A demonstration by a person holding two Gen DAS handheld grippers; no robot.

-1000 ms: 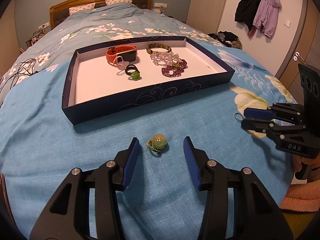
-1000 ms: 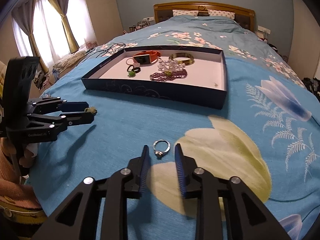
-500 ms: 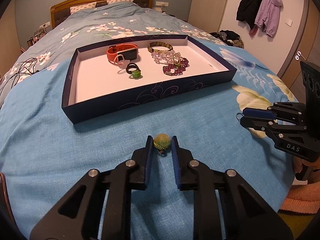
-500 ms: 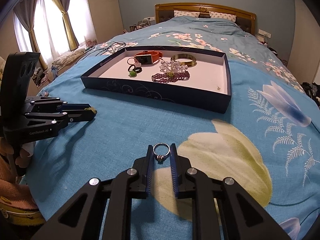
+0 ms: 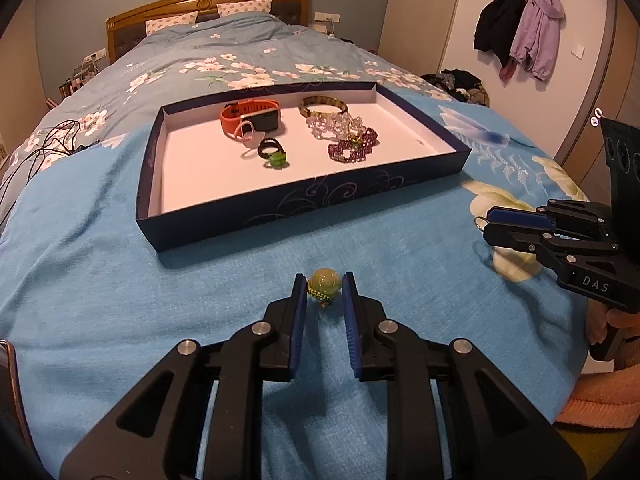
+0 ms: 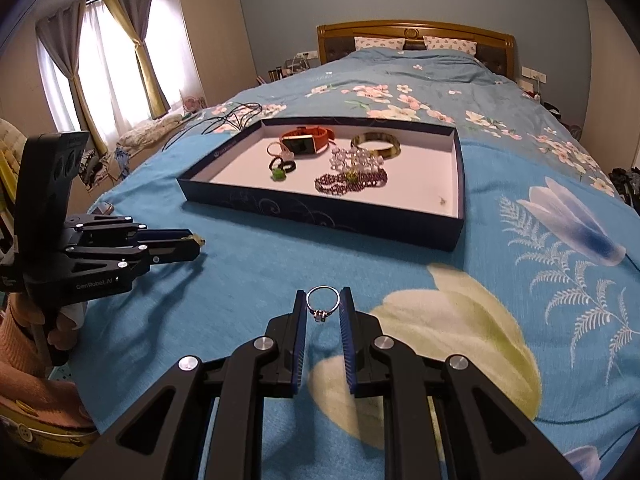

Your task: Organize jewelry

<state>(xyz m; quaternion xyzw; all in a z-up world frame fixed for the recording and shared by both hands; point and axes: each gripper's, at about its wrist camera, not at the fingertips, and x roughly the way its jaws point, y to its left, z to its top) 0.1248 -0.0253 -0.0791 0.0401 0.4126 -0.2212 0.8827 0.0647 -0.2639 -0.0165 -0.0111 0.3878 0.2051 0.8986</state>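
My left gripper (image 5: 324,289) is shut on a ring with a pale green bead (image 5: 324,283), just above the blue bedspread. My right gripper (image 6: 322,303) is shut on a thin silver ring (image 6: 322,301) with a small stone. Ahead of both lies a dark blue tray (image 5: 224,222) with a white floor. It holds an orange-strapped watch (image 5: 256,118), a brown bangle (image 5: 322,105), clear and purple bead bracelets (image 5: 352,146) and small dark and green rings (image 5: 274,154). Each gripper shows in the other's view: the right gripper (image 5: 486,226), the left gripper (image 6: 196,242).
The bed runs back to a wooden headboard (image 6: 416,32) with pillows. Black cables (image 5: 36,152) lie on the cover left of the tray. Jackets (image 5: 520,28) hang on the right wall. Curtained windows (image 6: 108,64) stand at the left. A person's hand in a pink sleeve (image 6: 24,328) holds the left gripper.
Both grippers went from open around their rings to shut on them. Both rings have come up a little off the bedspread.
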